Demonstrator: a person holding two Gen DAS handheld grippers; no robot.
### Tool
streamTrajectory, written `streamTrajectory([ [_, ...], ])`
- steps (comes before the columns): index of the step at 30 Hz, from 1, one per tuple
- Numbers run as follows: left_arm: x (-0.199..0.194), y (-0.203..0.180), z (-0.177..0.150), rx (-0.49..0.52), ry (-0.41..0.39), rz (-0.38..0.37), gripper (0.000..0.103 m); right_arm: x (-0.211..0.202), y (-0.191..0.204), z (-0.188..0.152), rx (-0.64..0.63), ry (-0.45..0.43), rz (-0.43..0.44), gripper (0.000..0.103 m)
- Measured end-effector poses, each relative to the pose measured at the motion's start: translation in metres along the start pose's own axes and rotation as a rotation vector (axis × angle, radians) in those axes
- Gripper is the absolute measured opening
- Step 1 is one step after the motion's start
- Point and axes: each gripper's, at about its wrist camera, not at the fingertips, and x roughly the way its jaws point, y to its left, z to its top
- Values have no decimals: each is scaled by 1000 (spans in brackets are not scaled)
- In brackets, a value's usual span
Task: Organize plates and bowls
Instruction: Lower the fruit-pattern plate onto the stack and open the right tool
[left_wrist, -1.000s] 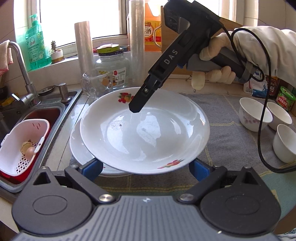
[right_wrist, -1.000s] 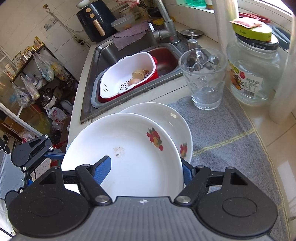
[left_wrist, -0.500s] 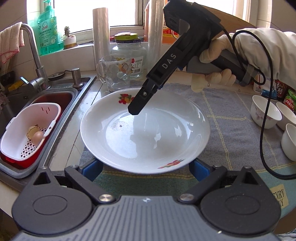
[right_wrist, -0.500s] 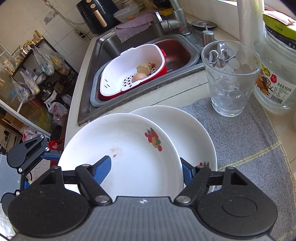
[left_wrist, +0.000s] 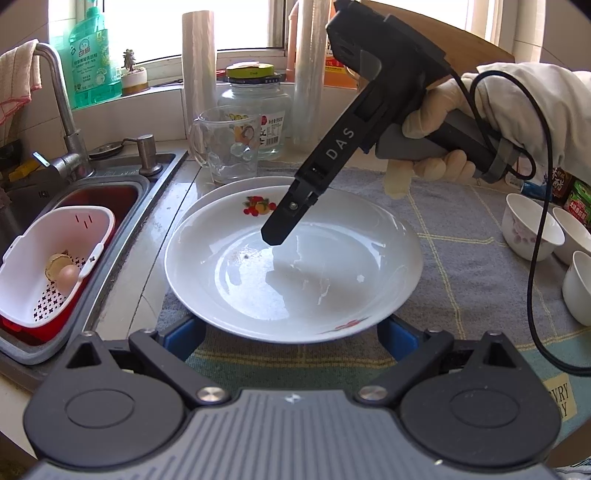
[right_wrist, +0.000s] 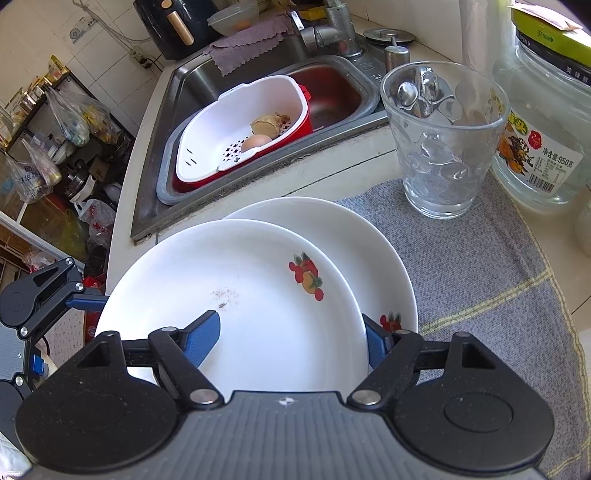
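A white top plate (left_wrist: 295, 280) with a fruit print lies slightly off-centre over a second white plate (right_wrist: 354, 236) on the grey mat. My left gripper (left_wrist: 291, 332) stands wide at the top plate's near rim. Its blue pads (left_wrist: 184, 338) sit against the rim on both sides, and their tips are hidden under it. My right gripper (right_wrist: 288, 339) straddles the opposite rim with its jaws opening. One finger (right_wrist: 203, 338) is inside the dish and the other (right_wrist: 373, 343) is outside it, above the lower plate. Its tip (left_wrist: 275, 236) hovers at the plate's inner surface.
To the left is a sink (left_wrist: 155, 177) with a white strainer (left_wrist: 44, 258) holding an egg and a piece of ginger. A glass mug (right_wrist: 439, 147) and a jar (right_wrist: 543, 122) stand behind the plates. Three white bowls (left_wrist: 532, 229) sit at the right on the mat (right_wrist: 480, 266).
The top plate has shifted over the lower one, which now peeks out at the far side instead of the near left. The right jaws stand slightly wider.
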Motion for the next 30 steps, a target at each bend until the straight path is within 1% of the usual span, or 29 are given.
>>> streamTrajectory([
  [6, 2, 2, 1, 2, 1, -10, 99, -1, -1, -2, 8, 10, -15, 87],
  [9, 2, 5, 1, 5, 3, -12, 99, -5, -2, -5, 14, 11, -19, 89],
  [17, 3, 7, 3, 20, 4, -23, 98, -19, -2, -13, 32, 1, -33, 90],
  [30, 3, 12, 8, 57, -31, -53, 98, -35, 4, -25, 72, -34, -68, 91],
])
